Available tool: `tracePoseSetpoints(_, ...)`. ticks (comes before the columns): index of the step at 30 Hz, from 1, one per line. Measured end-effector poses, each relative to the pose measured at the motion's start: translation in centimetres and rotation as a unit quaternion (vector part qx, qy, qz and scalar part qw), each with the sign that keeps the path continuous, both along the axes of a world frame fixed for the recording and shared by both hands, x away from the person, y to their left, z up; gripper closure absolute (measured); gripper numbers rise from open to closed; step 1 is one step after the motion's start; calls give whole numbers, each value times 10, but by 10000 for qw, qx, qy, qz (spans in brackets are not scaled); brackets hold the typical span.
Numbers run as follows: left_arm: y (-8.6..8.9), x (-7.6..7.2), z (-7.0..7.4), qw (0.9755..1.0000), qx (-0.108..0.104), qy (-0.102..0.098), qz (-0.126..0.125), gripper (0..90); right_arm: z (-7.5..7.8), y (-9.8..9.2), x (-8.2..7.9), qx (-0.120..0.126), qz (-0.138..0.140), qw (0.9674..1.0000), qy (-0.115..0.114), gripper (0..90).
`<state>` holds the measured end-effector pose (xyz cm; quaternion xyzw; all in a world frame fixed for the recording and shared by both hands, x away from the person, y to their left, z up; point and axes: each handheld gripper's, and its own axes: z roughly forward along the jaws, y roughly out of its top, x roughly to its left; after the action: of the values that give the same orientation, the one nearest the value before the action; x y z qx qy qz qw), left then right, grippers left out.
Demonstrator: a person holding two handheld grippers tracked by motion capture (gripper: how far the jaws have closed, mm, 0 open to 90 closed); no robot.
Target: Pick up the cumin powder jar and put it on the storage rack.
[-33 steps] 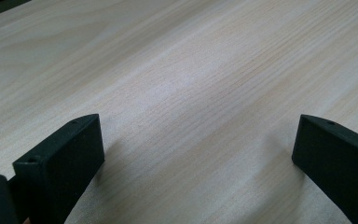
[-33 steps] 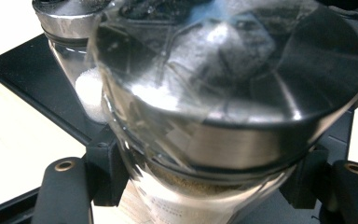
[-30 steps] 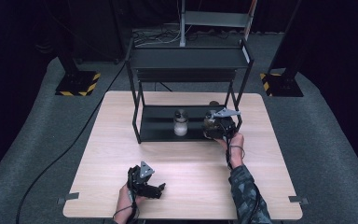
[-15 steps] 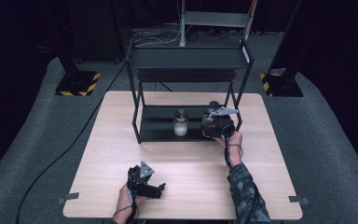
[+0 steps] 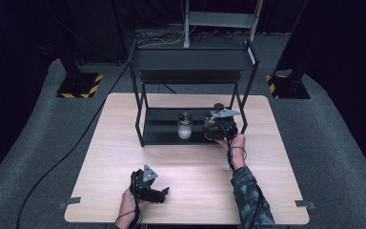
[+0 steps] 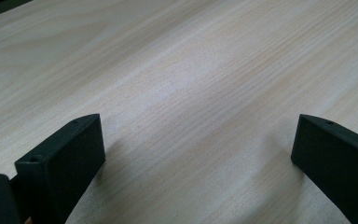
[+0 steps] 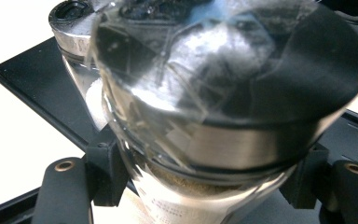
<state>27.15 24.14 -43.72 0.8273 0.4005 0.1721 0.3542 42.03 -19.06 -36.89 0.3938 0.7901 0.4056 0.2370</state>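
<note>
My right gripper point(image 5: 219, 128) is shut on a spice jar point(image 7: 223, 93) with a dark lid, a metal band and brownish contents. It holds the jar point(image 5: 211, 125) at the right end of the black rack's bottom shelf point(image 5: 162, 130). Just to its left on that shelf stands a shaker with white contents and a silver cap point(image 5: 185, 126), which shows behind the jar as the shaker point(image 7: 72, 21). My left gripper point(image 5: 161, 192) rests low over the wooden table point(image 5: 124, 143) near the front edge. In the left gripper view it point(image 6: 198, 154) is open, with bare wood between its jaws.
The black two-tier rack point(image 5: 190, 59) stands at the back middle of the table, its posts point(image 5: 139, 114) framing the lower shelf. A dark stand with cables sits on the floor behind. Yellow-black striped feet point(image 5: 78, 88) flank the table.
The right gripper with the jar has edged slightly left toward the white shaker. The left gripper has not moved.
</note>
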Motion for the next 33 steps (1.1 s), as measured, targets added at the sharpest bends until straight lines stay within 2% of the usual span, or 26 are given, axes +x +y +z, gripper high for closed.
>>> tracePoseSetpoints(7, 0, 0, 0, 10000, -1, 1, -7, 23, -1, 1, 1, 5, 15, 10000, 14, 300)
tracePoseSetpoints(13, 0, 0, 0, 10000, 4, -1, -17, 24, -2, 6, 3, -89, 24, 9999, 56, 300)
tracePoseSetpoints(19, 0, 0, 0, 10000, 1, 1, -17, 24, -4, 5, 5, -10, 43, 10000, 40, 300)
tracePoseSetpoints(33, 0, 0, 0, 10000, 3, -2, -17, 24, -5, 10, 8, 9, 128, 9999, 42, 300)
